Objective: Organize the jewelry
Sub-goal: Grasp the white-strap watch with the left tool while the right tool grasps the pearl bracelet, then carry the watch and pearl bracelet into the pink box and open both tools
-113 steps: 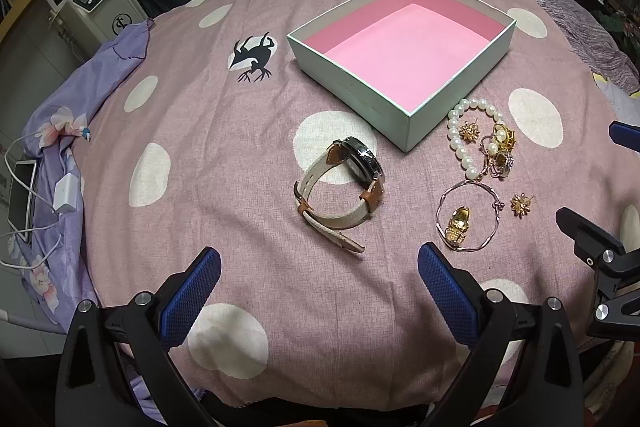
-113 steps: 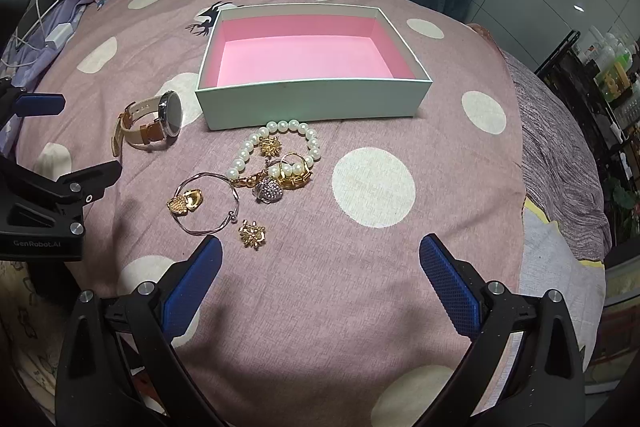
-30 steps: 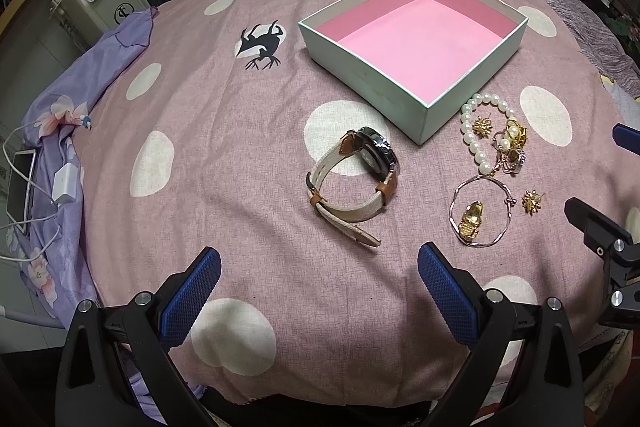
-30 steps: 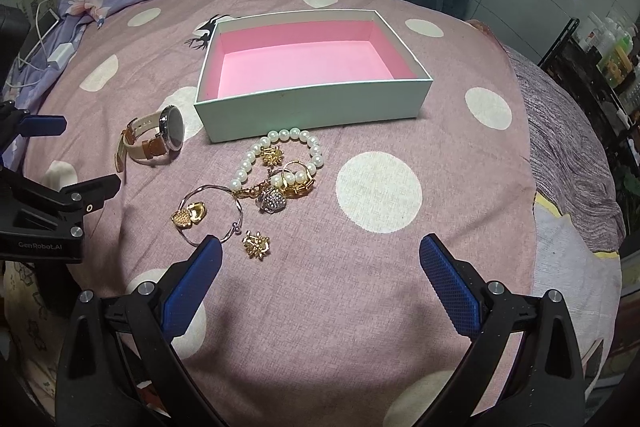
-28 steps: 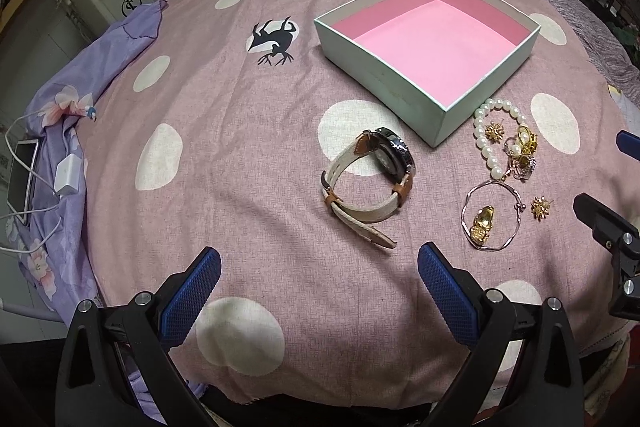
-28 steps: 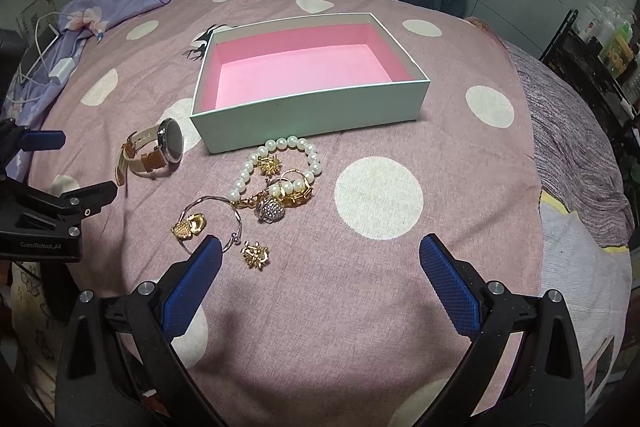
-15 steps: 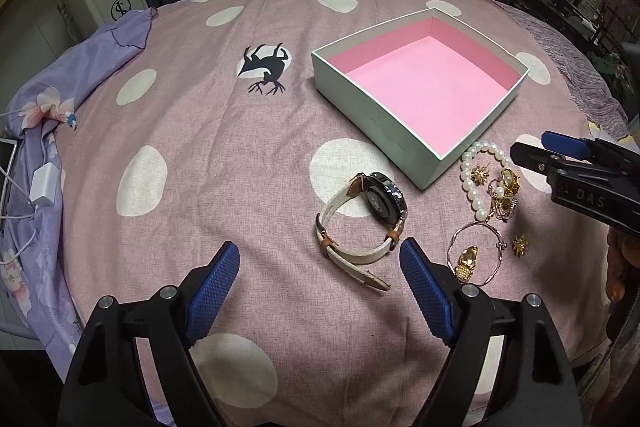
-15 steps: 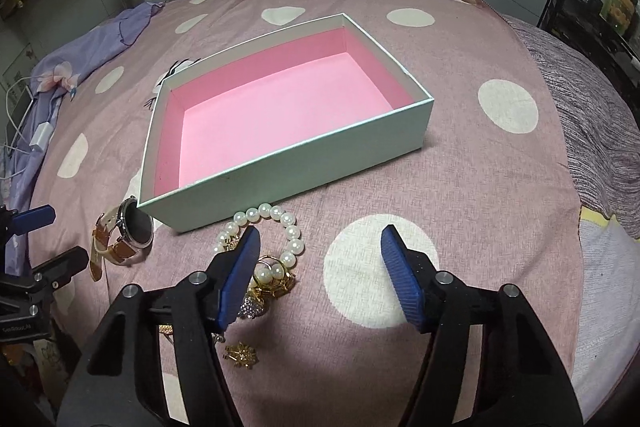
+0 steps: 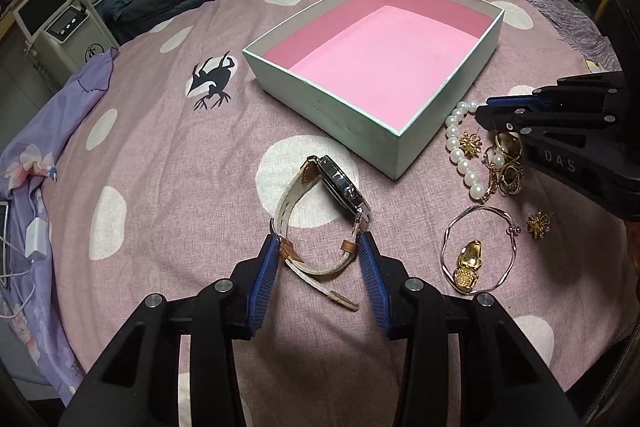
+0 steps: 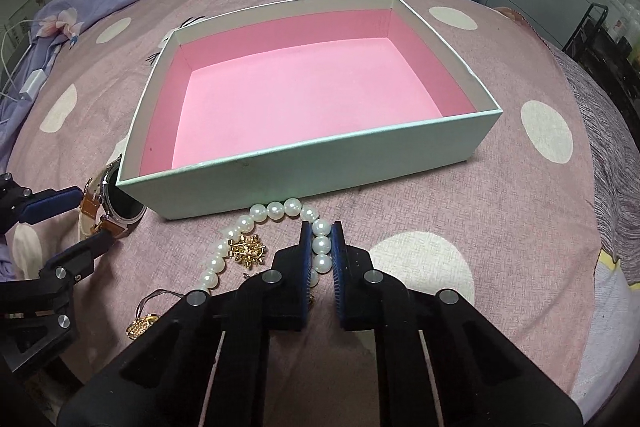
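**Jewelry lot: two pieces being gripped, box not yet filled**

We are cataloguing the lot as it is lying on the pink spotted bedspread (image 9: 160,163).

- Box (image 10: 400,163): pale outside, pink lining, standing open and holding nothing. All pieces are lying outside it, near its front wall.
- Watch (image 9: 340,187): cream strap, tan loops, resting on its side just beside the box's near corner. Our left claw (image 9: 318,247) is closing around the strap's lower loop; the strap is sitting between the pads, which are at or nearly at its sides, but we are not counting this as a firm grip yet.
- Pearl bracelet (image 10: 276,211): curving along the box's front wall. Our right claw (image 10: 321,247) is clamped on a run of pearls, jaws nearly together with the beads pinched between the pads.
- Bangle (image 9: 480,251) with a gold charm, gold flower earrings (image 9: 538,223) and a tangle of gold pieces (image 9: 506,167): lying untouched on the right of the watch.

Step in hand, as we are judging it: securing the first two pieces for transfer. The next move is calling for the left claw to finish its squeeze, then both lifting clear of the box wall and over the lining. We are minding the bracelet, which looks tangled with the gold pieces and may be dragging them along.
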A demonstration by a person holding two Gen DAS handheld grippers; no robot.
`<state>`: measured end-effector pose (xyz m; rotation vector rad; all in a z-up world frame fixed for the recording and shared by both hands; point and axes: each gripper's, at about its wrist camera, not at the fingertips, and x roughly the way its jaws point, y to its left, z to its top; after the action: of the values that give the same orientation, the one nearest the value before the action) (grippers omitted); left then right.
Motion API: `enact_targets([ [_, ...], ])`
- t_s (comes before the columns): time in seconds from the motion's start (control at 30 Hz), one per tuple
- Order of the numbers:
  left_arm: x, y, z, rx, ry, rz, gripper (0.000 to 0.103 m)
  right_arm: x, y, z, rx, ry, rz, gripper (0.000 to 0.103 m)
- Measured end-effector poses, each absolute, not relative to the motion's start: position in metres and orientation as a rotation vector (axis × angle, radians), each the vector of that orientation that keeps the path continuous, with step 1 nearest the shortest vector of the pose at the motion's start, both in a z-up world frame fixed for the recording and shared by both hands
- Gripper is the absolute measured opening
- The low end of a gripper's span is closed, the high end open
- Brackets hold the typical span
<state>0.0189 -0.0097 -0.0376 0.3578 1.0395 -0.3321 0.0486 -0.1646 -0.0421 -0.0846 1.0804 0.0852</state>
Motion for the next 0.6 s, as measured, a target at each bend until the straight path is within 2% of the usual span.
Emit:
enact_targets([
  [0.27,0.015,0.019,-0.008,0.180,1.008,-0.356,0.031,0.027,-0.183,0.001,0.166,0.984,0.210,0.010],
  [0.3,0.014,0.021,-0.001,0.164,0.999,-0.366,0.025,0.025,-0.185,0.008,0.195,0.972,0.229,0.010],
  [0.33,0.014,0.023,0.005,0.143,0.991,-0.386,0.002,0.023,-0.186,0.014,0.217,0.964,0.248,0.010],
  [0.6,0.015,0.022,0.022,0.110,0.968,-0.412,0.000,0.010,-0.183,0.052,0.234,0.892,0.279,0.010],
])
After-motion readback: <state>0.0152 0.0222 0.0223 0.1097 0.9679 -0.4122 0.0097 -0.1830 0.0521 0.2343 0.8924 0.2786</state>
